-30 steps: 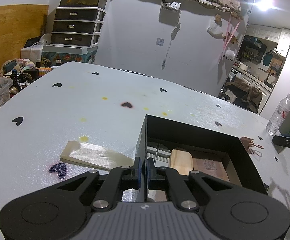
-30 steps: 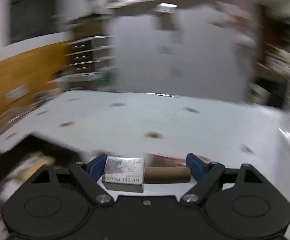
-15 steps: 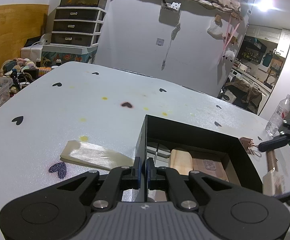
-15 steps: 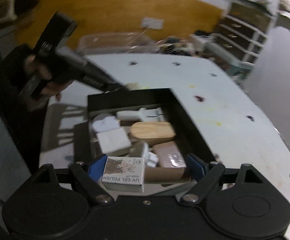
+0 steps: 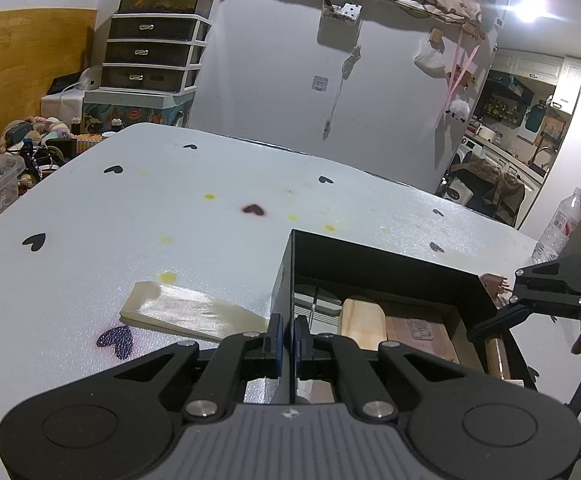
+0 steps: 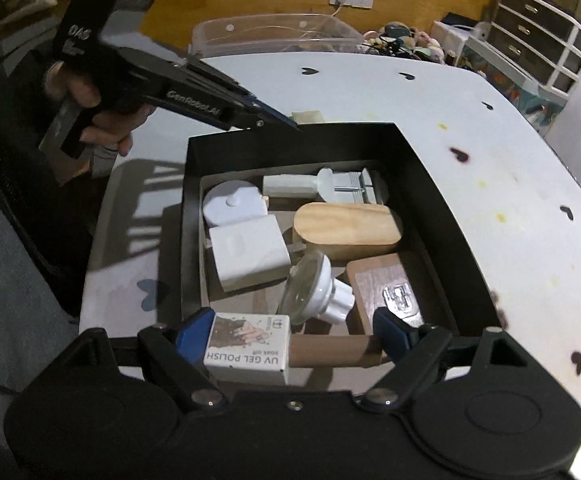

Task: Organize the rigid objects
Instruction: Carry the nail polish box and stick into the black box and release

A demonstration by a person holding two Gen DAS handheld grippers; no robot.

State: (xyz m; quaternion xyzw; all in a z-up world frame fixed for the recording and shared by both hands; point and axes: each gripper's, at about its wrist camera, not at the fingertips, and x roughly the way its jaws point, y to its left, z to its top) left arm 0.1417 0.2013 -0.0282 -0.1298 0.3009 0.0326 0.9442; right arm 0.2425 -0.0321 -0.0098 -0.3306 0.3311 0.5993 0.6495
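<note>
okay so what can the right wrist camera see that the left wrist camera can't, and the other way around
Only the right wrist view shows the UV gel polish box clamped with a brown cylinder in the right gripper, plus a white cube and suction cup inside the box.
Only the left wrist view shows the water bottle and a translucent strip on the table.
Both show the black box, held at its wall by the left gripper, and the wooden oval block.

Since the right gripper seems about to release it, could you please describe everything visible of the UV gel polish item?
The UV gel polish box is a small white carton with a brownish picture on top and "UV GEL POLISH" printed upside down on its near face. A brown cylinder extends from one end. It lies crosswise, clamped end to end in the right gripper, above the near edge of the black box.
</note>
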